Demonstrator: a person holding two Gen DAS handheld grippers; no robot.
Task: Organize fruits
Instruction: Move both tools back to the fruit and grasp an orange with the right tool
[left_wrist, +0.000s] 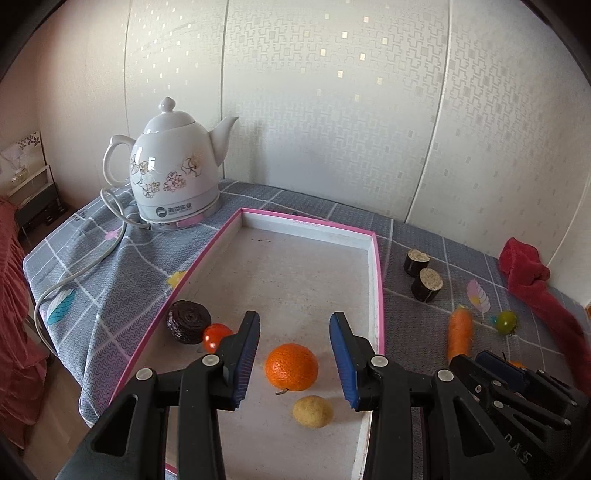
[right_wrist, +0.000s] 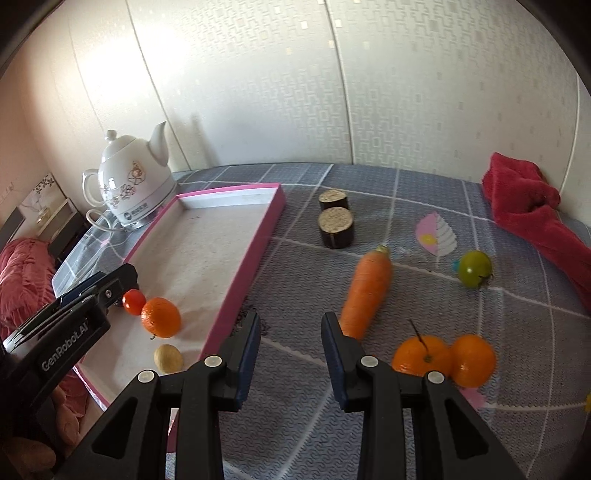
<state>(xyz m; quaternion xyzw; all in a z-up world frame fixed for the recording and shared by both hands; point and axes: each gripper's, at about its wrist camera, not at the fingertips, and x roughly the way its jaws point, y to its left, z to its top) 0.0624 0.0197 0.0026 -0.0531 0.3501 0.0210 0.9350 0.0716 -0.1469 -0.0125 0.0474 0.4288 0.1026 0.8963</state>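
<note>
A pink-rimmed tray (left_wrist: 376, 280) (right_wrist: 258, 251) holds a tangerine (left_wrist: 291, 366) (right_wrist: 161, 317), a red cherry tomato (left_wrist: 215, 336) (right_wrist: 133, 301), a small yellow fruit (left_wrist: 313, 411) (right_wrist: 168, 358) and a dark round piece (left_wrist: 188, 321). My left gripper (left_wrist: 293, 356) is open over the tray, the tangerine between its fingers and apart from them. My right gripper (right_wrist: 290, 354) is open and empty above the cloth. Beside it lie a carrot (right_wrist: 365, 291) (left_wrist: 459, 338), two tangerines (right_wrist: 423, 356) (right_wrist: 473, 360) and a green tomato (right_wrist: 474, 268) (left_wrist: 506, 322).
A white kettle (left_wrist: 173, 170) (right_wrist: 129, 184) with its cord stands behind the tray at the left. Two dark cylinders (left_wrist: 426, 284) (right_wrist: 335, 227) stand right of the tray. A red towel (left_wrist: 535, 280) (right_wrist: 535, 210) lies at the far right by the wall.
</note>
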